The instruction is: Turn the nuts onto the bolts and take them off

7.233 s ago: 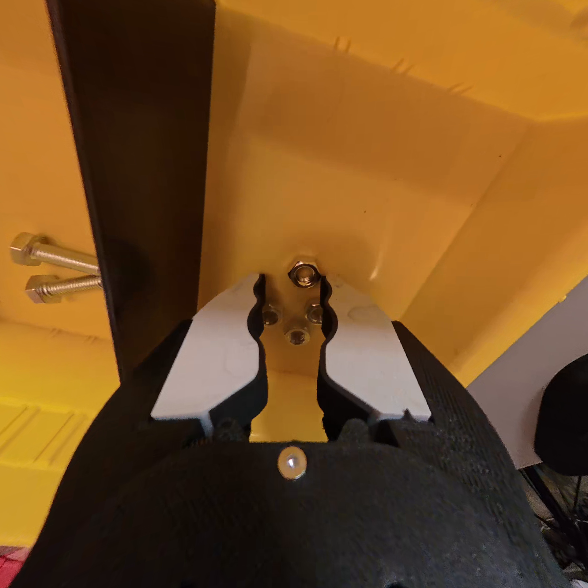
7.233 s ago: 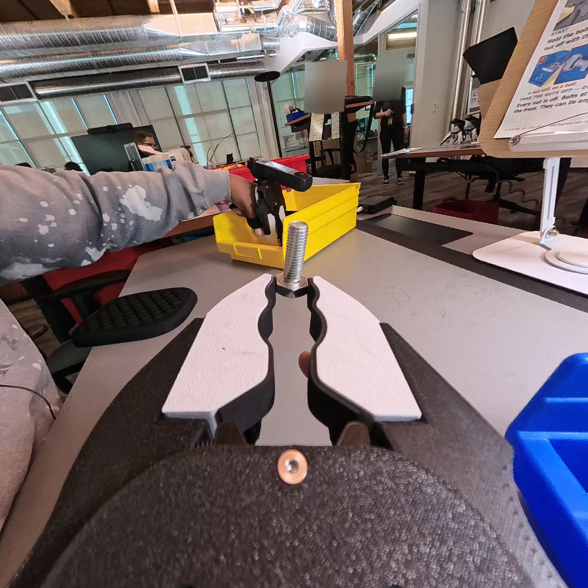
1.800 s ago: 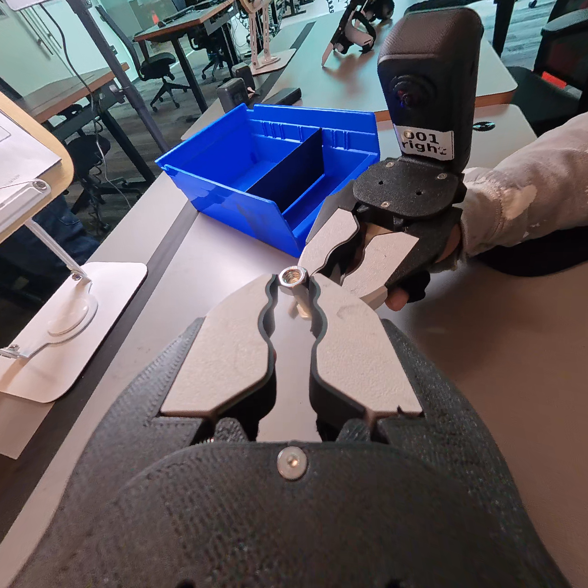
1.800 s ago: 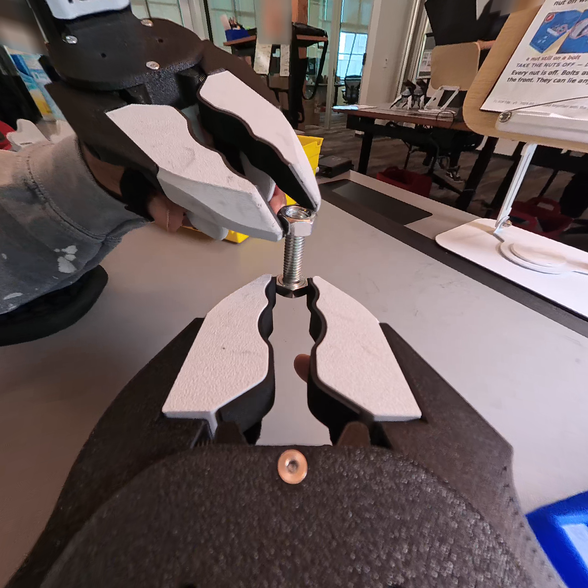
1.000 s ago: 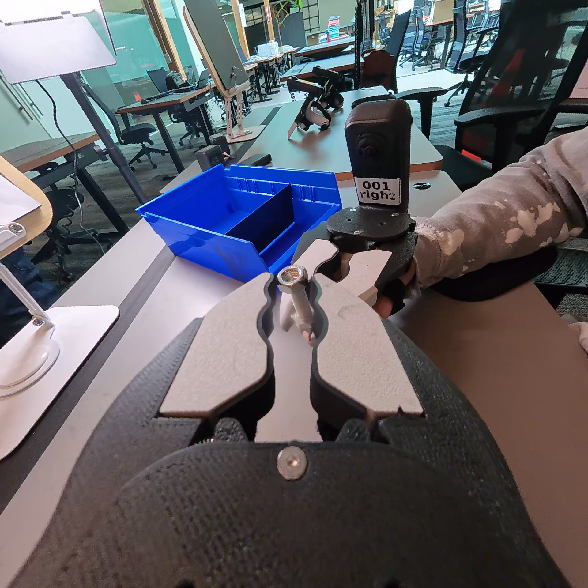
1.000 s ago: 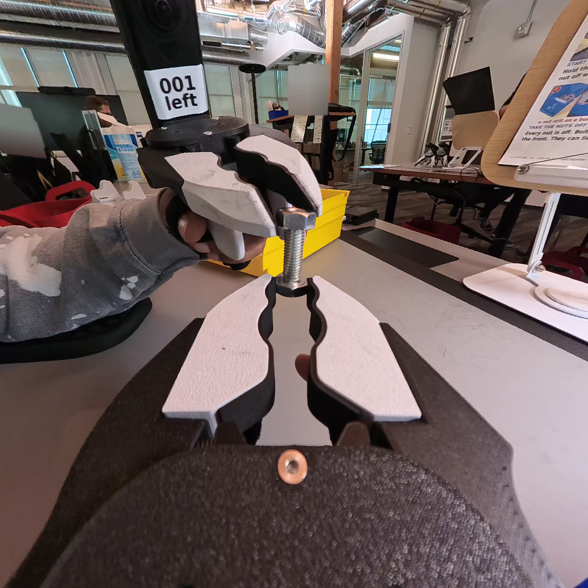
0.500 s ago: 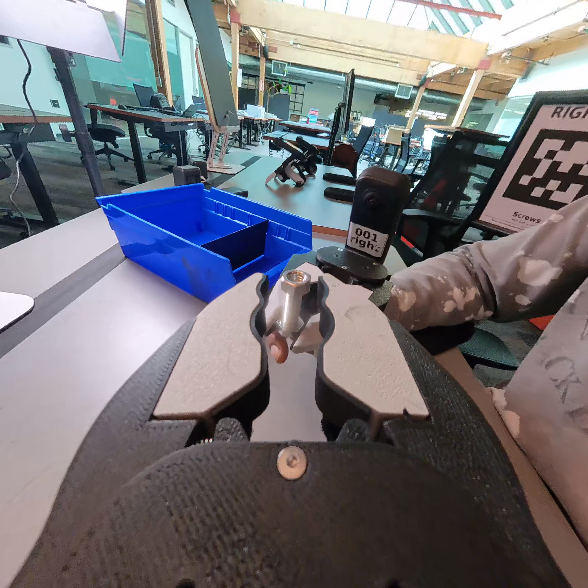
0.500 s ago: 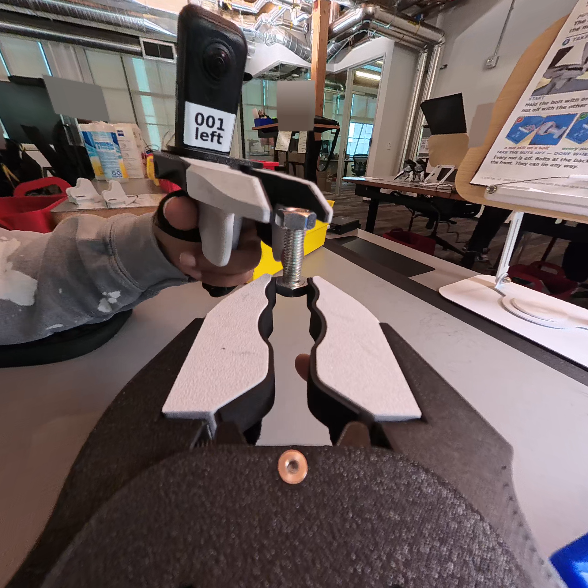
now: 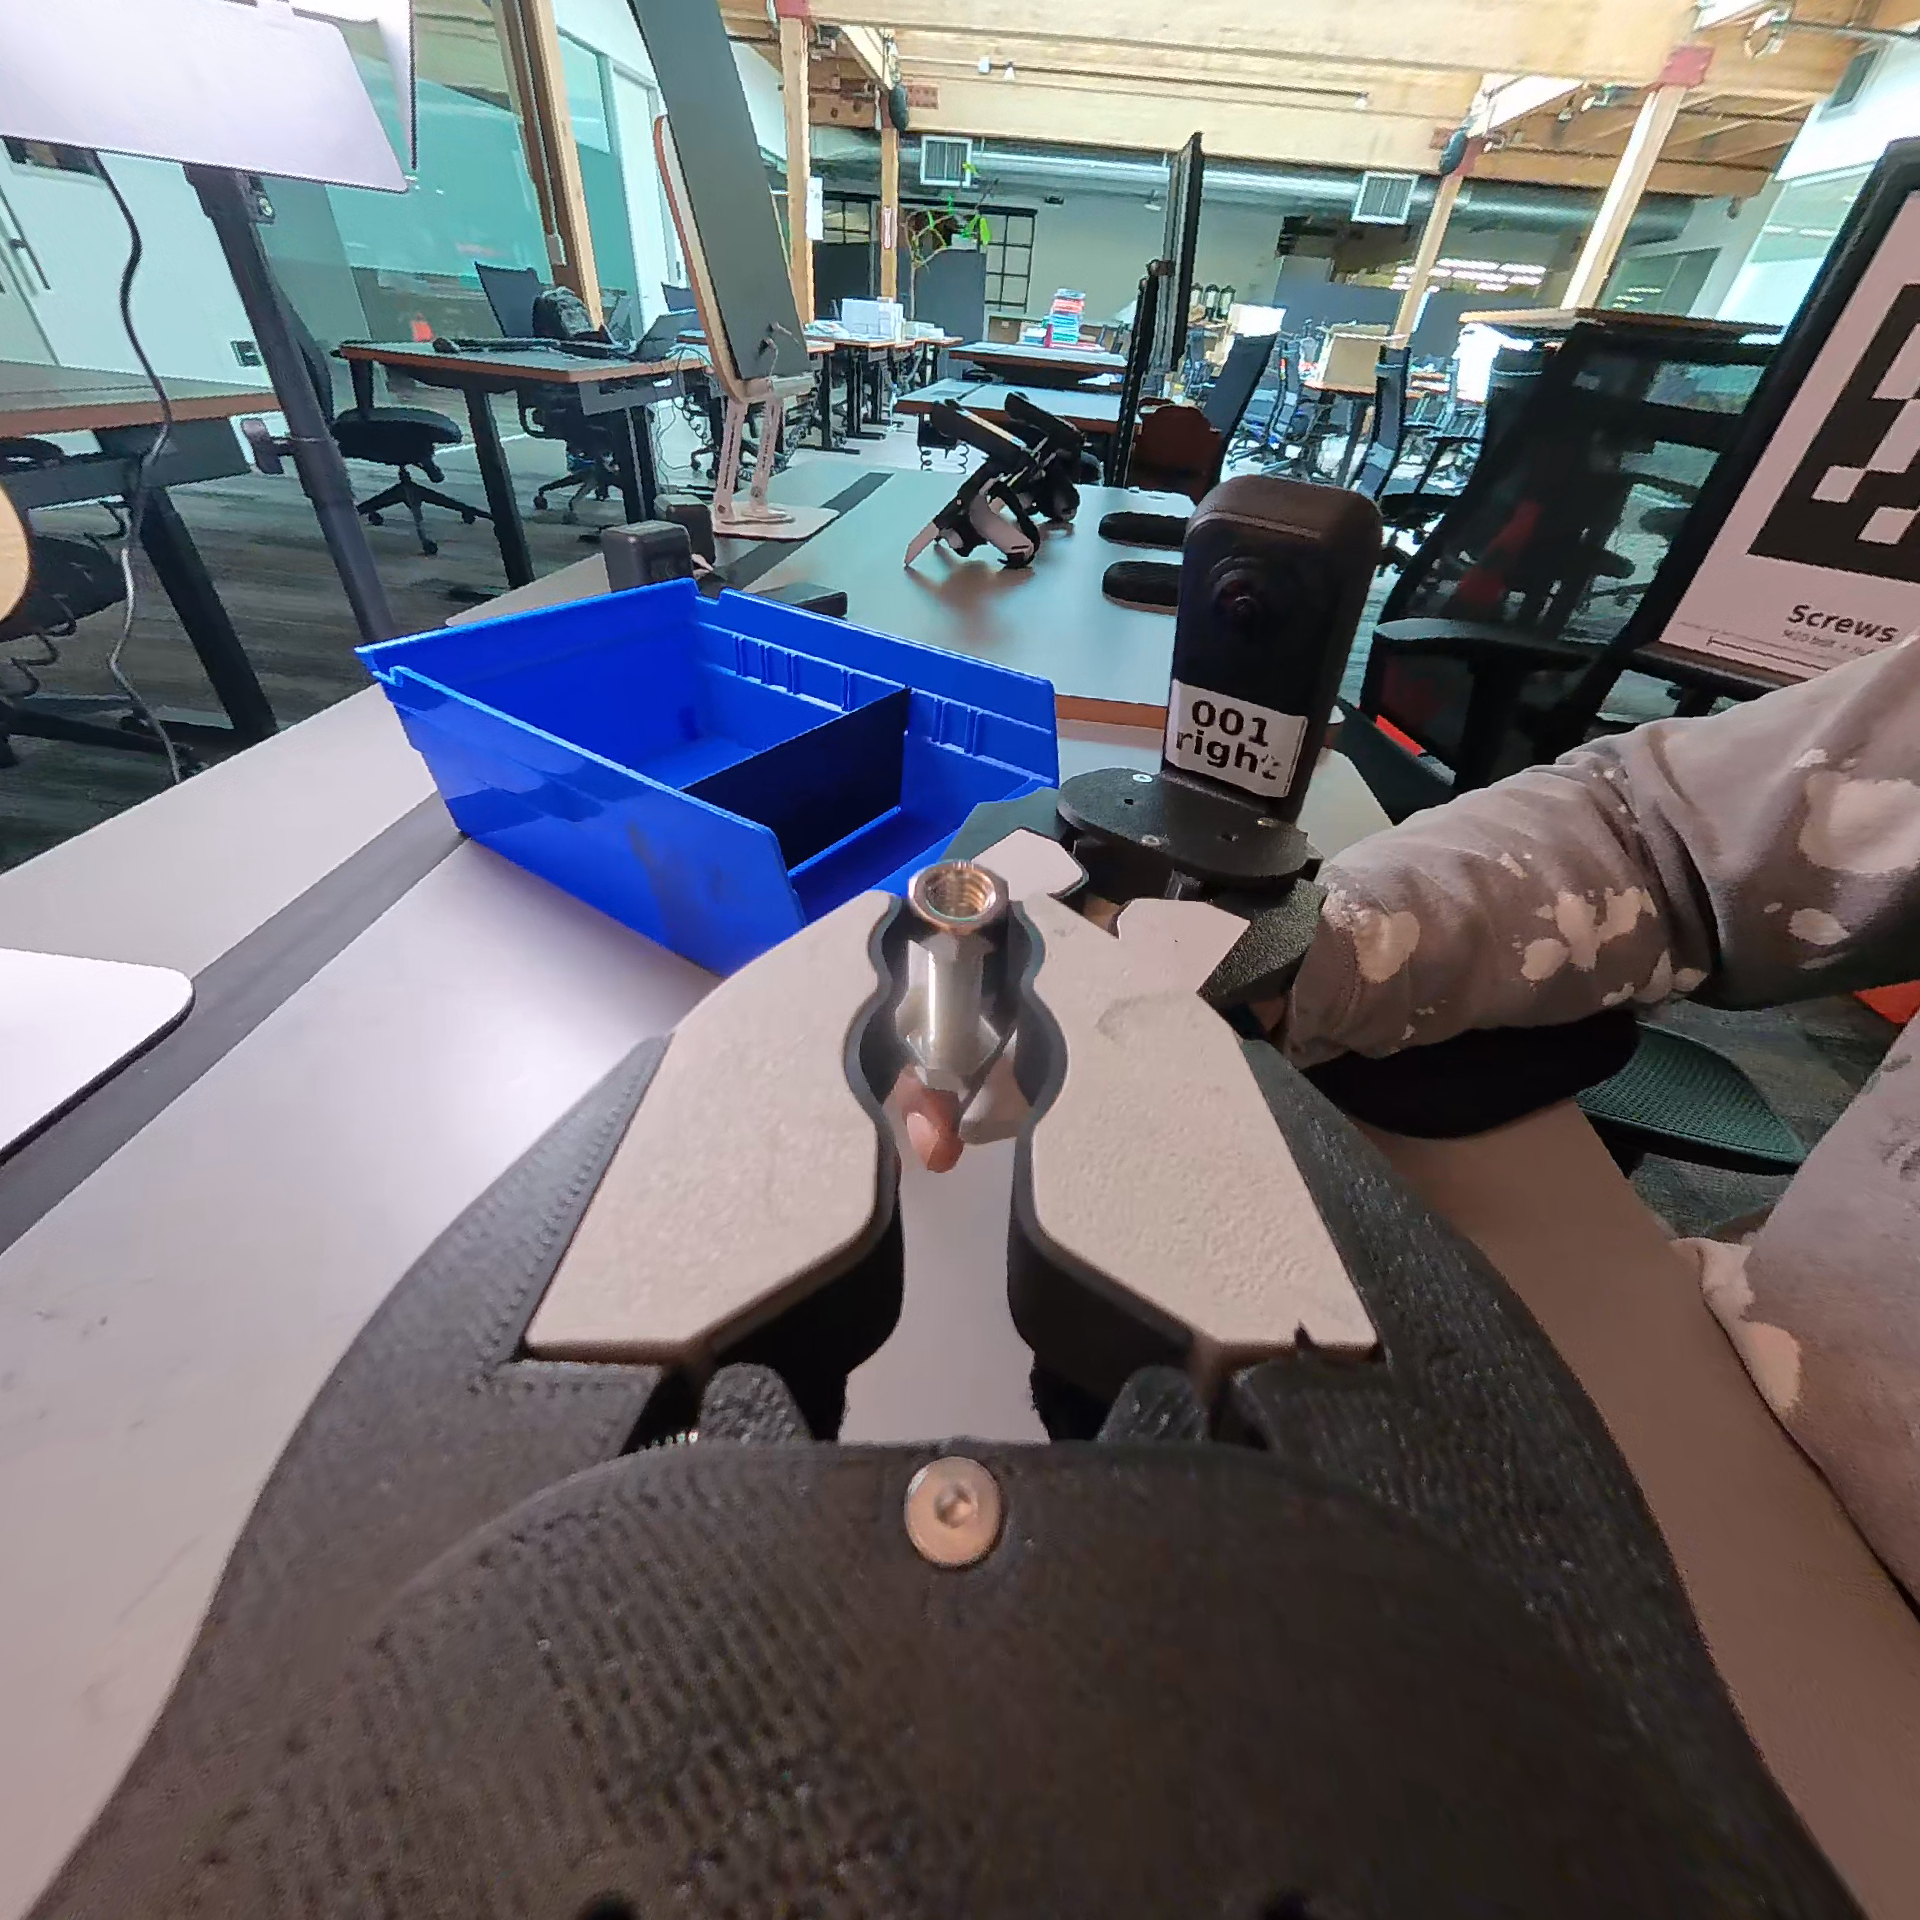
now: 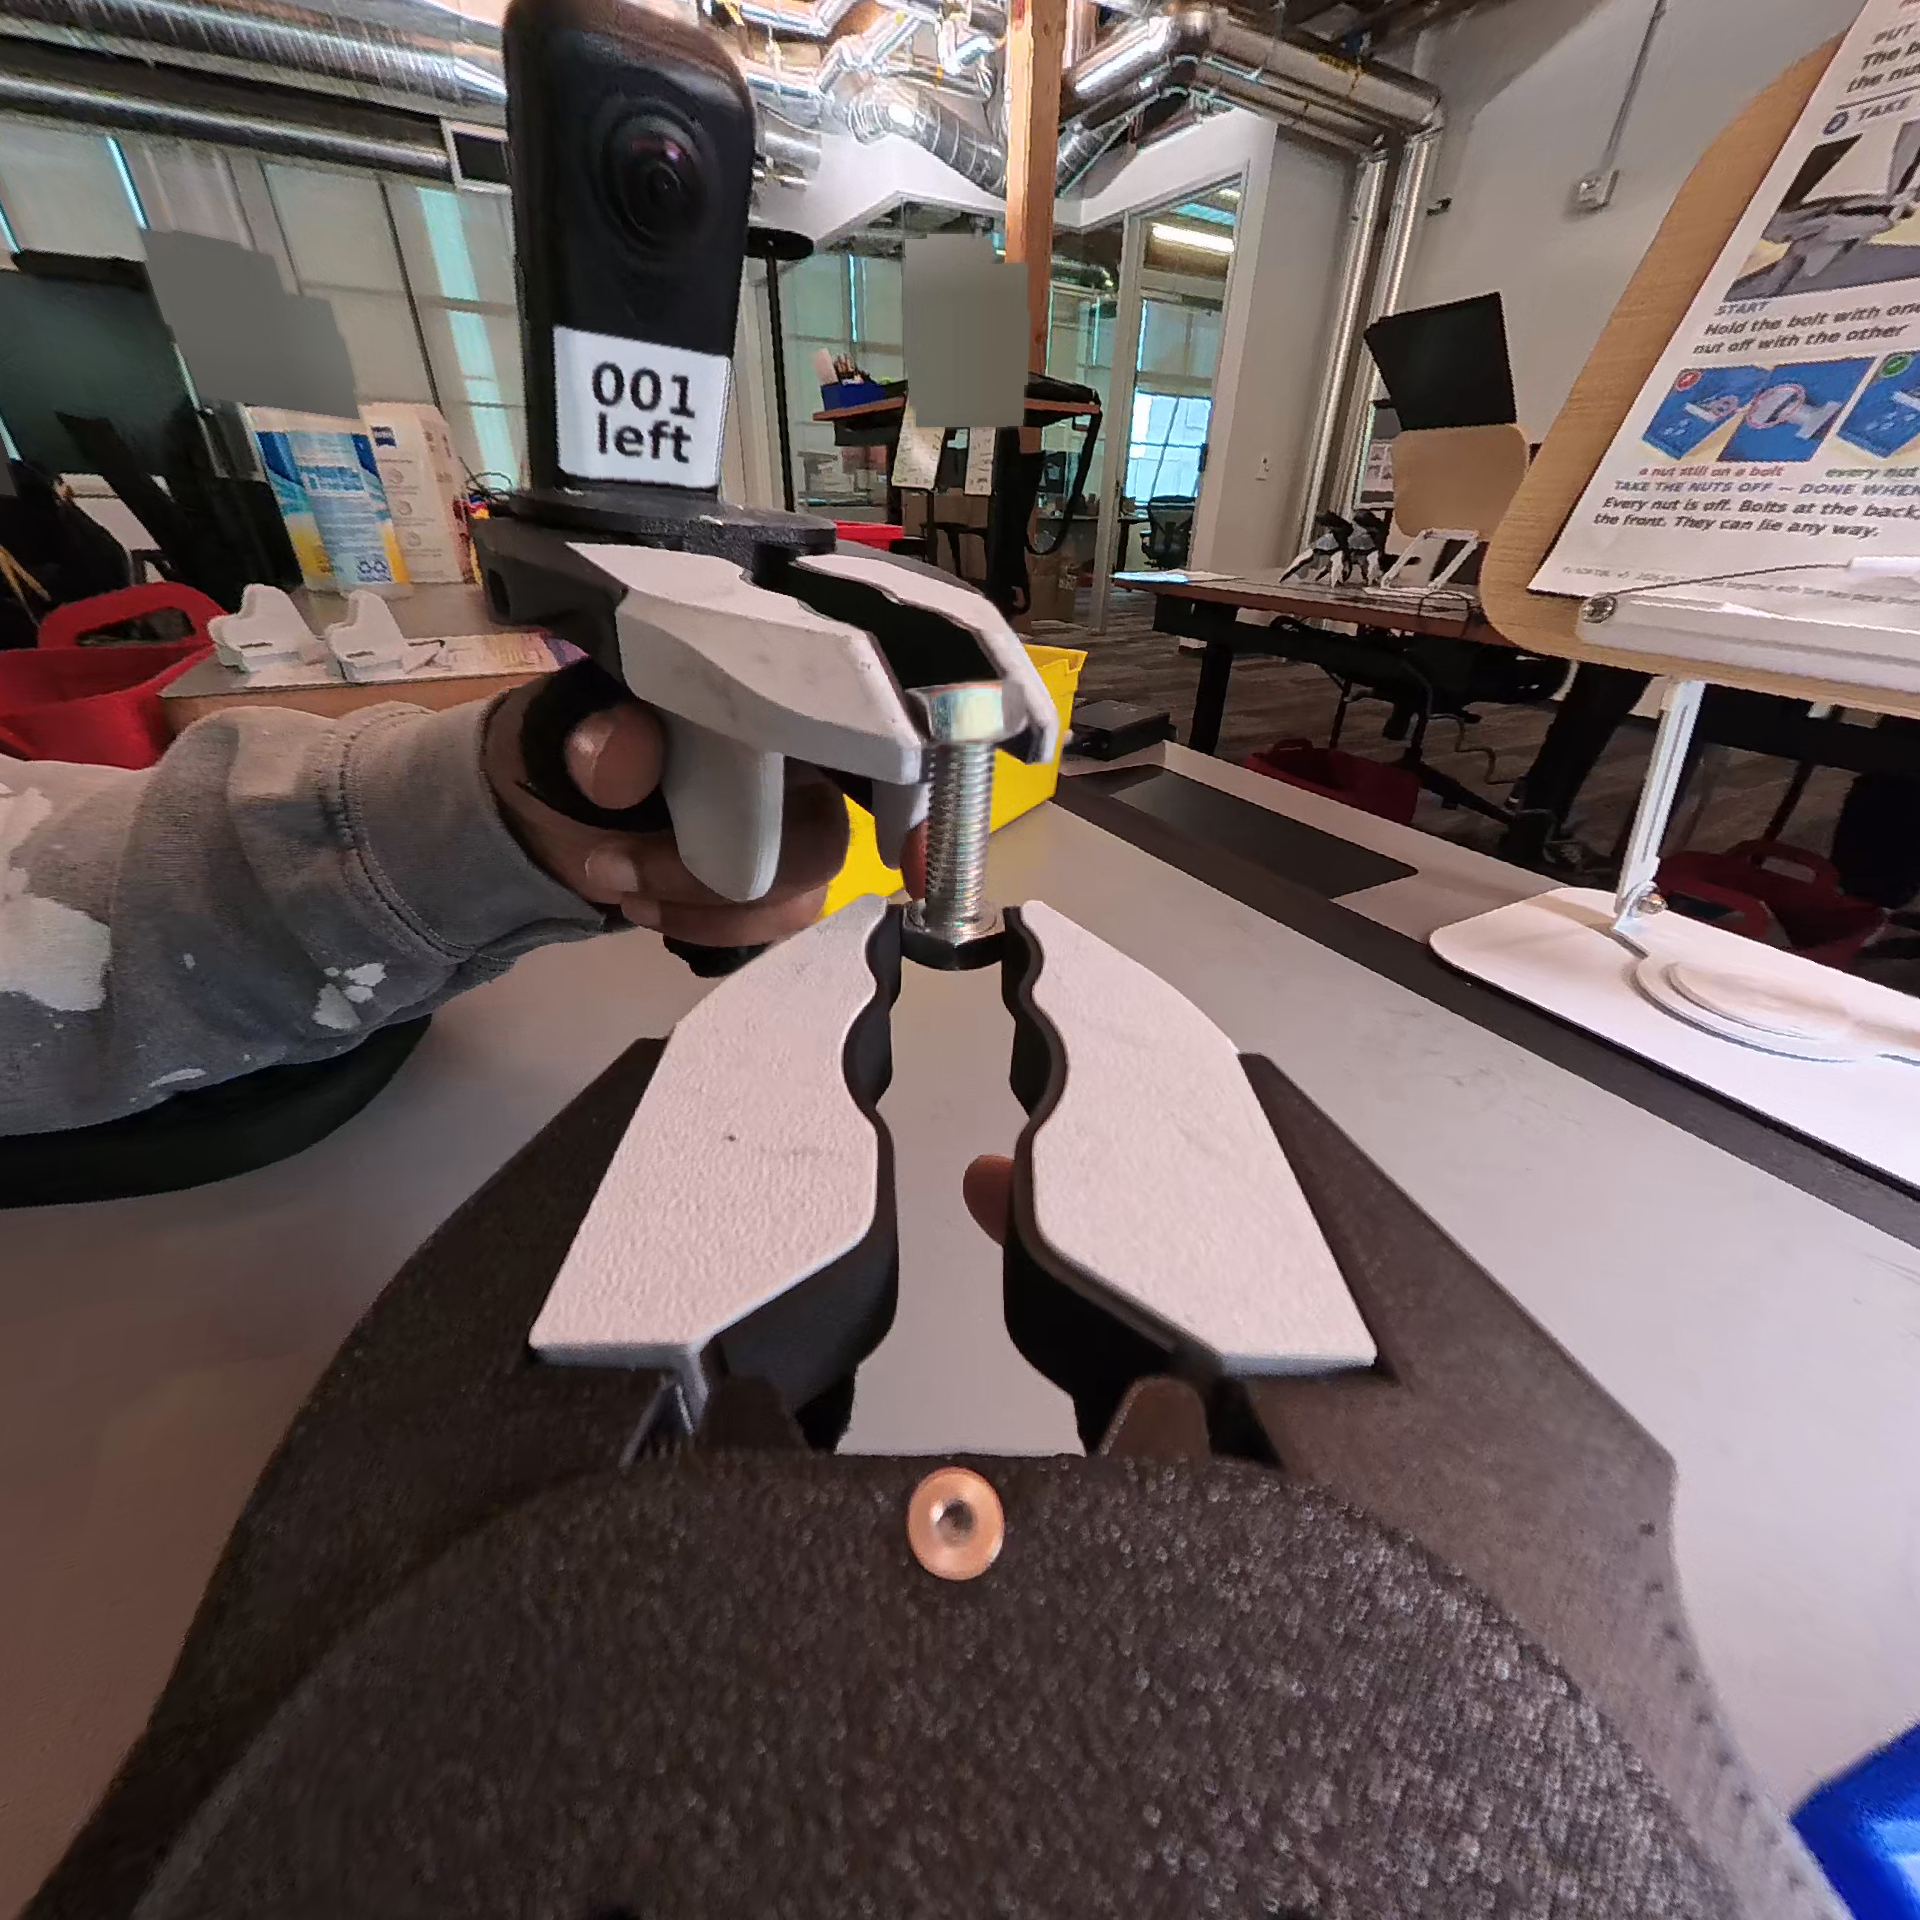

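A silver bolt point(image 10: 958, 831) stands upright, head down, in my right gripper point(image 10: 951, 930), which is shut on the head. A hex nut point(image 10: 961, 712) sits on the bolt's top end. My left gripper point(image 10: 977, 740) comes in level from the left and is shut on that nut. In the left wrist view the nut point(image 9: 956, 896) sits between my left gripper's point(image 9: 956, 920) tips, with the bolt shaft point(image 9: 935, 1003) below it. The right gripper's fingers point(image 9: 1169, 930) show behind. The thread inside the nut is hidden.
A blue divided bin point(image 9: 623, 769) stands on the grey table point(image 9: 312, 1091) beyond the grippers; its corner shows in the right wrist view point(image 10: 1860, 1829). A yellow bin point(image 10: 1023, 774) is behind the left gripper. A white stand base point(image 10: 1558, 966) with an instruction board is at the right. My left and right fingertips are right by each other.
My left gripper brought a nut from the yellow bin onto the bolt's top. Over the last second it has swung from tilted to level around the bolt. The right gripper holds still.
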{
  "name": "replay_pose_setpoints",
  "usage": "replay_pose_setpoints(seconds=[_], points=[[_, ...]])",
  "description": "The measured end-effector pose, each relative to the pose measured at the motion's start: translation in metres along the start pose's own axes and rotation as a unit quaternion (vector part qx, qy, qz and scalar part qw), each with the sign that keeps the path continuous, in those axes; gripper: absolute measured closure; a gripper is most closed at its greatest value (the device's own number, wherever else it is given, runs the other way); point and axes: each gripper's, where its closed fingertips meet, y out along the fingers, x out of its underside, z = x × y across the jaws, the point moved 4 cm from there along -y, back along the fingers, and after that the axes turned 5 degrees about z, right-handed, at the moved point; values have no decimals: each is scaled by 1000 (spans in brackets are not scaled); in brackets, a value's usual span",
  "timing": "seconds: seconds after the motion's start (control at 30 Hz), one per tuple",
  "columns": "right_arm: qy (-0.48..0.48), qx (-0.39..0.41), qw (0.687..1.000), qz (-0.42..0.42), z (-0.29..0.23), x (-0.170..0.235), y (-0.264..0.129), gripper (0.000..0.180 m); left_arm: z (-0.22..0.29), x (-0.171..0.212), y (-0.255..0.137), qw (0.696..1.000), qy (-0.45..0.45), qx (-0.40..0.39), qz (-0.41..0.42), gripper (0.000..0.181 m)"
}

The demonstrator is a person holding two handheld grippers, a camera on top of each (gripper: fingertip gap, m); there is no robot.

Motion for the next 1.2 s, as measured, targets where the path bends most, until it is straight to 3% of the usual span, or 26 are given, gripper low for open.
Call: replay_pose_setpoints(seconds=[0.2, 0.73, 1.2], points=[[15, -42, 999, 14, -7, -4, -1, 162, 6, -2, -4, 1000, 8, 29, -6, 163], [-50, -8, 997, -58, -5, 16, 3, 162, -1, 12, -12, 991, 27, 4, -130, 163], [-9, -14, 999, -49, -7, 19, 5, 162, -1, 13, -12, 991, 17, 6, -129, 162]])
